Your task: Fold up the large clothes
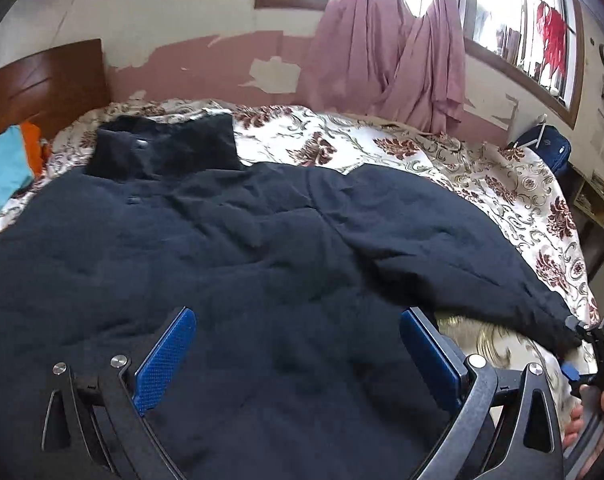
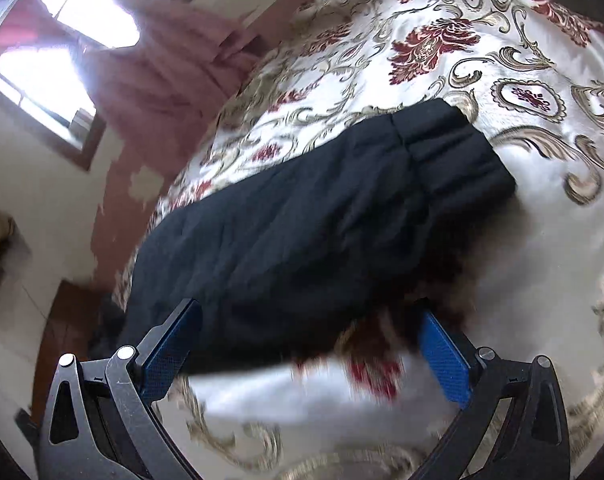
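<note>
A large dark navy padded jacket [image 1: 205, 264] lies spread flat on the bed, collar [image 1: 165, 148] toward the headboard. Its right sleeve [image 1: 442, 240] stretches out to the right. My left gripper [image 1: 297, 320] is open, hovering over the jacket's lower body with nothing between the blue pads. My right gripper [image 2: 310, 316] is open over the sleeve [image 2: 322, 220], whose cuff [image 2: 458, 152] points away across the bedspread. The right gripper also shows in the left wrist view [image 1: 582, 332], at the sleeve's cuff end.
The bed has a white bedspread with red and gold flowers [image 1: 382, 144]. A wooden headboard [image 1: 41, 84] stands at the left, with blue and orange cloth [image 1: 9, 160] beside it. Pink curtains [image 1: 382, 52] hang at the windows. A blue bag [image 1: 546, 148] and a shelf stand at the right.
</note>
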A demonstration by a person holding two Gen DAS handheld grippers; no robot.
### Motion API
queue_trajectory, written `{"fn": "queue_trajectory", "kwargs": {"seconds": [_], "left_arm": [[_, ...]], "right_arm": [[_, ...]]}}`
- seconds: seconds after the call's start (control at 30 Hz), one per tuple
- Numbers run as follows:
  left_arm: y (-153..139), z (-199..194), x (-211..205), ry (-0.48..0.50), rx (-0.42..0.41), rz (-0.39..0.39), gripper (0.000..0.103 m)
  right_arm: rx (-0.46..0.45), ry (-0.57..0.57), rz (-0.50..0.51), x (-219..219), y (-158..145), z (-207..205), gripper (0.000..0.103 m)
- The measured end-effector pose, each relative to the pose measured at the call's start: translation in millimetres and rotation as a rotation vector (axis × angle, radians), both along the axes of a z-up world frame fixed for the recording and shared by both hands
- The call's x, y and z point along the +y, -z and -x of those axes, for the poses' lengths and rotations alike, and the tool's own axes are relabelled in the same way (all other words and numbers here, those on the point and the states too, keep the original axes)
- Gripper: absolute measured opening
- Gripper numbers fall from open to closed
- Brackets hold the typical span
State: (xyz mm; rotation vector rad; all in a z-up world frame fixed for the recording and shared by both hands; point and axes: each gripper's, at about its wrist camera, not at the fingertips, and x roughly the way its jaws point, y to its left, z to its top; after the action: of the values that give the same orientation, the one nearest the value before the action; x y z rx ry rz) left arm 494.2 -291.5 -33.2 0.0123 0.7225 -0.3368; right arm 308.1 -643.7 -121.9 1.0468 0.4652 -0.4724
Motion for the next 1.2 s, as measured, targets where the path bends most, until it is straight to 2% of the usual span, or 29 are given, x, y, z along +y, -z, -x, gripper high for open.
{"fn": "queue_trajectory", "kwargs": {"seconds": [0.1, 0.17, 0.23, 0.27, 0.33, 0.4, 0.43, 0.47, 0.5, 0.53, 0.57, 0.6, 0.67, 0.77, 0.87, 0.93, 1.0, 1.13, 1.2], "left_arm": [[21.6, -18.3, -15.5, 0.001, 0.044, -0.015, 0.103], [44.0, -28.0, -19.0, 0.023, 0.121, -0.010, 0.103], [66.8, -34.2, -17.6, 0.068, 0.212, 0.030, 0.103], [71.8, -35.0, -14.3, 0.069, 0.224, 0.052, 0.103], [78.1, -36.5, -5.8, 0.074, 0.231, 0.112, 0.103], [86.0, -38.2, -1.1, 0.080, 0.249, 0.146, 0.103], [87.7, -38.2, -0.6, 0.081, 0.252, 0.150, 0.103], [90.0, -38.8, 0.5, 0.082, 0.256, 0.159, 0.103], [91.0, -39.5, 1.9, 0.082, 0.259, 0.169, 0.103], [92.0, -39.4, 4.1, 0.081, 0.261, 0.181, 0.103], [92.0, -38.9, 7.3, 0.082, 0.264, 0.199, 0.103], [90.7, -38.5, 10.8, 0.083, 0.266, 0.216, 0.103], [84.5, -36.5, 25.7, 0.077, 0.279, 0.281, 0.103], [66.0, -34.3, 53.1, 0.040, 0.285, 0.349, 0.103], [40.0, -29.0, 88.4, 0.008, 0.258, 0.358, 0.103], [21.1, -23.2, 113.0, -0.010, 0.221, 0.337, 0.103], [-0.5, -10.3, 149.6, -0.039, 0.139, 0.290, 0.103], [-18.3, 14.4, 213.3, -0.132, 0.037, 0.163, 0.103], [-21.6, 31.8, 246.6, -0.168, 0.018, 0.163, 0.103]], "right_arm": [[0.011, 0.046, -0.086, -12.9, 11.1, -15.2, 0.102], [0.021, 0.086, -0.120, -20.0, 17.8, -23.8, 0.102], [0.034, 0.113, -0.124, -22.0, 21.9, -30.6, 0.102], [0.038, 0.122, -0.119, -24.4, 23.3, -34.1, 0.102], [0.044, 0.129, -0.114, -21.6, 23.2, -40.0, 0.094], [0.024, 0.139, -0.151, -23.3, 23.4, -43.4, 0.062], [-0.003, 0.150, -0.184, -24.0, 22.4, -41.7, 0.054], [-0.020, 0.161, -0.211, -22.3, 19.8, -38.9, 0.037], [-0.025, 0.170, -0.223, -20.5, 14.2, -38.2, 0.028], [-0.033, 0.171, -0.215, -18.3, 6.3, -38.4, 0.024], [-0.035, 0.165, -0.192, -15.5, -4.2, -38.8, 0.016], [-0.039, 0.157, -0.160, -11.0, -17.8, -34.8, 0.012], [-0.062, 0.141, -0.097, -4.1, -46.0, -37.7, 0.010], [-0.110, 0.079, 0.086, 22.3, -111.0, -50.5, 0.009], [-0.162, -0.024, 0.277, 65.7, -170.2, -69.7, 0.009], [-0.188, -0.125, 0.389, 103.8, -202.4, -86.3, 0.009], [-0.207, -0.215, 0.484, 145.2, -223.4, -101.2, 0.009], [-0.213, -0.413, 0.685, 241.3, -239.2, -132.9, 0.009], [-0.221, -0.497, 0.752, 281.8, -239.7, -140.7, 0.009]]}}
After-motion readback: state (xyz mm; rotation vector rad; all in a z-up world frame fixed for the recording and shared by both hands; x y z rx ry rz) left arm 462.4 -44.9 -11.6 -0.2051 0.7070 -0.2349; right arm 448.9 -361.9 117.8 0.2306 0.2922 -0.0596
